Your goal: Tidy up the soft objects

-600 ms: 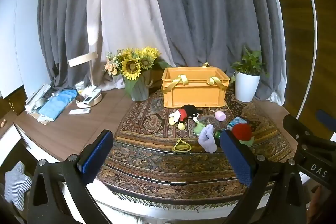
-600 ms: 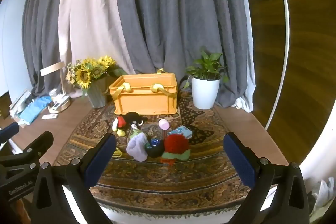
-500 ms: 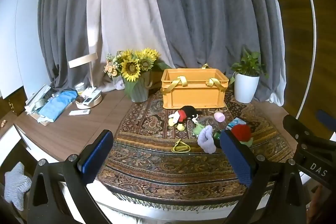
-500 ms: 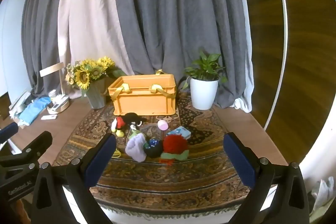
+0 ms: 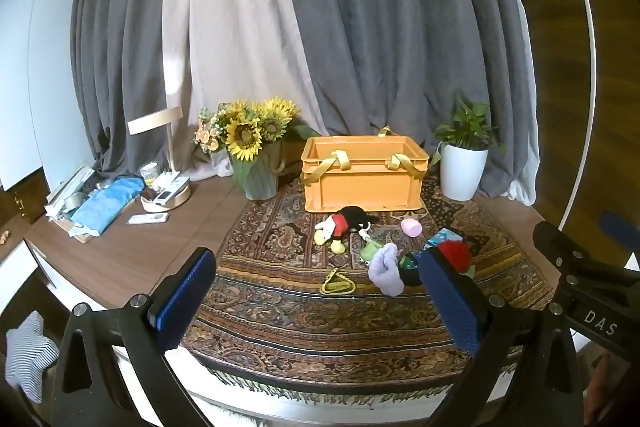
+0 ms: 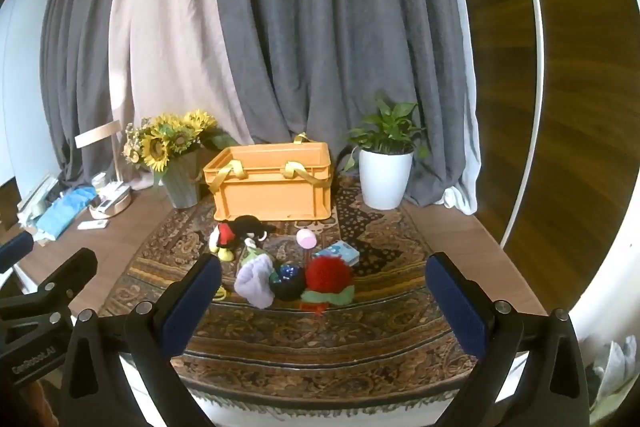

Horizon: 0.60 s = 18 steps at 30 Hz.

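Observation:
An orange crate (image 5: 362,173) (image 6: 274,183) with yellow straps stands at the back of the patterned rug (image 5: 320,315) (image 6: 320,331). In front of it lie a Mickey plush (image 5: 342,223) (image 6: 236,233), a pink egg (image 5: 411,227) (image 6: 306,238), a lilac sock (image 5: 385,269) (image 6: 256,281), a dark ball (image 6: 287,281), a red pompom toy (image 5: 454,254) (image 6: 329,273), a green toy (image 5: 370,251) and a yellow strap (image 5: 338,283). My left gripper (image 5: 320,303) and right gripper (image 6: 326,303) are both open and empty, held near the rug's front edge, well short of the toys.
A sunflower vase (image 5: 256,151) (image 6: 176,163) stands left of the crate, a white potted plant (image 5: 464,163) (image 6: 384,167) right of it. A blue packet (image 6: 340,251) lies near the pompom. Lamp, tray and blue cloth (image 5: 108,201) clutter the wooden table's left side. Curtains hang behind.
Both grippers have drifted slightly; the scene sits a touch lower and nearer in view. Nothing on the rug has moved and both grippers stay open.

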### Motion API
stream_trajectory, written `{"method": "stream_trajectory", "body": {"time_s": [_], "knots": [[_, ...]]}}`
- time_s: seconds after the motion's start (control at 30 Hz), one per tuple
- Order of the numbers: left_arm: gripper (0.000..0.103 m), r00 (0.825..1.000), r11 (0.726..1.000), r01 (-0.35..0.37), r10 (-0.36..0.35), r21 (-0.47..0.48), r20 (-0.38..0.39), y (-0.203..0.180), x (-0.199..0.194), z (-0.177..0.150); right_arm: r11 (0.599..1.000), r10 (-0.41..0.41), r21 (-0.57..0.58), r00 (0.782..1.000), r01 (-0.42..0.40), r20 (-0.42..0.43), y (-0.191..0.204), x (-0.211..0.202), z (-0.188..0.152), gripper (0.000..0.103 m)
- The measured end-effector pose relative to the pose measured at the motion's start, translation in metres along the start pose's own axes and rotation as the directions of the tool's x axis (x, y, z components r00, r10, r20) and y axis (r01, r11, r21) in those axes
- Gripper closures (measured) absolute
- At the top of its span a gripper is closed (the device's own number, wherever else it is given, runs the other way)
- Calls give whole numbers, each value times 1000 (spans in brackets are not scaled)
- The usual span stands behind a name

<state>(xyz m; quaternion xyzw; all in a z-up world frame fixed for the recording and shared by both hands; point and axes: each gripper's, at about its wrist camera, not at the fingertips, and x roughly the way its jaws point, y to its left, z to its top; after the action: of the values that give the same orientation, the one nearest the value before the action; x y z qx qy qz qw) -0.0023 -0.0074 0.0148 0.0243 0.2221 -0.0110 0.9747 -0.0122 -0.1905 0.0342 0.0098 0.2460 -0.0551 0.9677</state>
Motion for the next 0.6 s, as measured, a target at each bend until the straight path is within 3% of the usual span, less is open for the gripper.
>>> {"method": "stream_trajectory", "body": {"time_s": [0.6], "knots": [[0,999,1000,-31,31,-2,21,-1,0,8,1000,1,0,1000,-1,5,-5,1,3,1]]}}
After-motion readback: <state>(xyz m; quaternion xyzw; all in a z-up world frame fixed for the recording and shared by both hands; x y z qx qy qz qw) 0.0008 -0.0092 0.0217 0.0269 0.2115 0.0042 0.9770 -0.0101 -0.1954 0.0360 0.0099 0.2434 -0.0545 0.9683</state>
